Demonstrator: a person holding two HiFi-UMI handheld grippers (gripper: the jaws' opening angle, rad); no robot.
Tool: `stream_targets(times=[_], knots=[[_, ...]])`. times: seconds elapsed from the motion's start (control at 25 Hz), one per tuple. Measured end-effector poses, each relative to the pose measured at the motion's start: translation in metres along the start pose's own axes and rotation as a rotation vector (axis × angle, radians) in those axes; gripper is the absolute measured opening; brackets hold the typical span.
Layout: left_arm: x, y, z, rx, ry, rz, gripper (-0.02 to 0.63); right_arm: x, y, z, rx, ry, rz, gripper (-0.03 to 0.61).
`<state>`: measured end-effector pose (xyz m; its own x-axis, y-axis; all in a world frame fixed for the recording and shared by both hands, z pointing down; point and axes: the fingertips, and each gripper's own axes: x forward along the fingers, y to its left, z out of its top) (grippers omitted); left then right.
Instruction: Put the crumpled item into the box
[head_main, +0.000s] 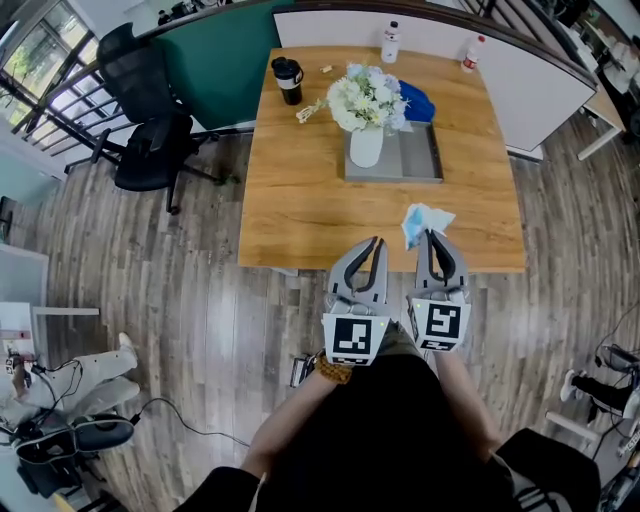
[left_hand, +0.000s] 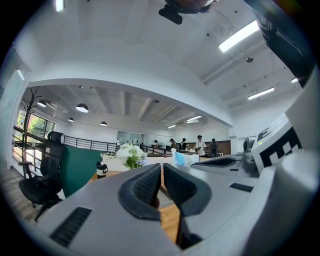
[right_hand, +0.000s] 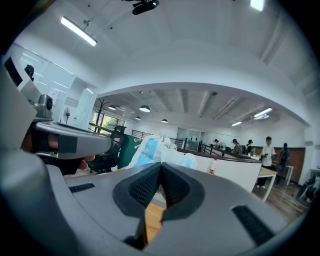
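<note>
We see the right gripper (head_main: 430, 236) above the near edge of the wooden tabletop (head_main: 300, 200). Its fingers (right_hand: 137, 187) are clenched on the crumpled item (head_main: 422, 220), a white and pale blue wad. In the right gripper view the wad (right_hand: 150, 150) is pinched at the very tips and bunches up beyond them, leaning to the left of the fingers. From the head view it sticks out ahead of the tips, over the tabletop's near right part.

The left gripper (head_main: 376, 242) hangs just beside the right one, apart from the wad. In its own view the left gripper (left_hand: 162, 167) has its fingers (left_hand: 145, 187) drawn together with only a thin slit between them. We find nothing in that slit.

The box (head_main: 432, 160), a shallow grey one, sits farther back at the middle of the tabletop, well apart from the held wad. A white vase (head_main: 366, 145) of white flowers (head_main: 365, 98) stands at its left side, and something blue (head_main: 415, 100) lies at its far right corner. A black cup (head_main: 288, 80) stands to the left of the flowers.
</note>
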<state>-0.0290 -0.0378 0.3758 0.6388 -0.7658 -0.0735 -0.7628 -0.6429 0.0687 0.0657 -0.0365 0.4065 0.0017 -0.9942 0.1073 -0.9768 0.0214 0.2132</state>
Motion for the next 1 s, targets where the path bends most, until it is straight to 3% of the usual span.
stream_targets(times=[0.64, 1.0], knots=[[0.101, -0.012, -0.025, 0.022, 0.052, 0.016, 0.037, 0.080, -0.073, -0.027, 0.011, 0.038, 0.045, 0.009], [0.145, -0.021, -0.037, 0.011, 0.091, 0.076, 0.036, 0.118, -0.109, -0.045, 0.011, 0.083, 0.112, 0.009]])
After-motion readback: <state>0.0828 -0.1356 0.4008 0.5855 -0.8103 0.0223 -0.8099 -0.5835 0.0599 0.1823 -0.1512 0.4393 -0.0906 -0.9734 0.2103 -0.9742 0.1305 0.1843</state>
